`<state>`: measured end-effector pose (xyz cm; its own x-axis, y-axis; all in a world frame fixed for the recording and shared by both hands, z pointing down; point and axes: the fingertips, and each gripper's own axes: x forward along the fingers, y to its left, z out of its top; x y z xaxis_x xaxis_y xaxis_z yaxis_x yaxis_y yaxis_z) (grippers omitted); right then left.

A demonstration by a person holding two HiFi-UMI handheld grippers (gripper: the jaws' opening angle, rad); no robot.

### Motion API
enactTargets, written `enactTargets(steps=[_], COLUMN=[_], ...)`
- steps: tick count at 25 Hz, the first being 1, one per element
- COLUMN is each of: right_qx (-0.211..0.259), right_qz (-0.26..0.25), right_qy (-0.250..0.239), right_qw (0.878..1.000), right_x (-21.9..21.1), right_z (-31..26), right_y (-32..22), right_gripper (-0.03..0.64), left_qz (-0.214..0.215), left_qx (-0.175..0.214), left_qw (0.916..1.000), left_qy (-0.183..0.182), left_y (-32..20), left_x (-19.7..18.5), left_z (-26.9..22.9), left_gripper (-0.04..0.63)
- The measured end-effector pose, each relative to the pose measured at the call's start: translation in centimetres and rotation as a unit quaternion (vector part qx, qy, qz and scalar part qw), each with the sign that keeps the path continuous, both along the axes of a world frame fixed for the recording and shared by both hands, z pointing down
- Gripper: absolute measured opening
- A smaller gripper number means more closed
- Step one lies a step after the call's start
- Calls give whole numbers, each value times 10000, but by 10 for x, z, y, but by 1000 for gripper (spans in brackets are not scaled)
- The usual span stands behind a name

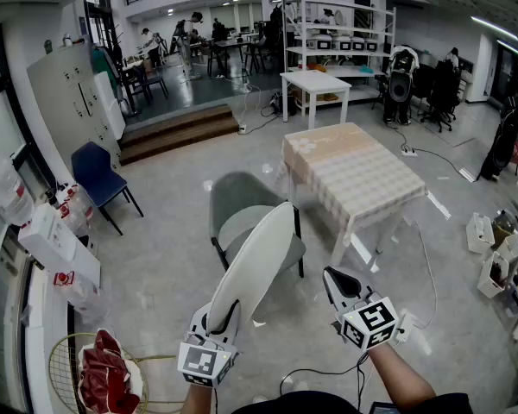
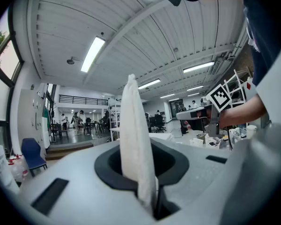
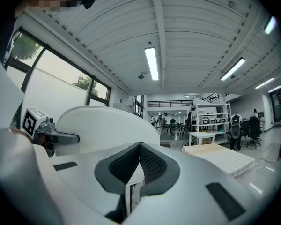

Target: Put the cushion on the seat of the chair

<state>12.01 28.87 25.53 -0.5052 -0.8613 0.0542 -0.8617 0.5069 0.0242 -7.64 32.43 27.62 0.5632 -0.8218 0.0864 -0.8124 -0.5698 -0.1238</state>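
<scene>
Left gripper [image 1: 223, 317] pinches the rim of a thin white cushion [image 1: 259, 257], likely light and floppy; right gripper [image 1: 337, 279] jaws pressed together, empty

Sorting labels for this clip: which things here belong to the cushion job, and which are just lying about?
In the job: cushion, left gripper, grey chair.
Lying about: checked table, blue chair, racket.

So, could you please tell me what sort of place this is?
Probably an open-plan lab or workshop office: a wide polished floor, white shelving stacked with equipment, and people working at desks on a raised area at the back.
</scene>
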Motion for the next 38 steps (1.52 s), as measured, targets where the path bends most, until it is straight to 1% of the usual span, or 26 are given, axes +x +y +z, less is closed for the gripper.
enactTargets(steps=[9,13,18,23,29,35,38], right_qx=[-34,-36,-32,18,42,5,-24], right_qz=[3,-34,-109,-278,-240,-223,-237], right_qy=[-77,-84,-100,32,-10,-54,-72], right_qw=[10000,10000,9999,9996,9997,9997,9997], right_x=[21,34,47,56,71,81,79], right_z=[4,5,11,15,13,18,19], right_y=[-9,-14,-18,-22,-27,-35,-40], right_gripper=[17,17,17,17,17,17,17], left_qz=[-87,-37,-132,-189,-187,-190,-219], left_qx=[-3,-1,12,11,-32,-14,-35], left_qw=[10000,10000,9999,9998,9997,9997,9997], left_qy=[-33,-35,-100,-116,-132,-119,-137], left_y=[-10,-14,-13,-15,-18,-24,-30], left_x=[19,33,45,56,71,81,78], left_z=[-3,2,6,11,14,13,13], left_gripper=[63,63,63,63,63,64,64])
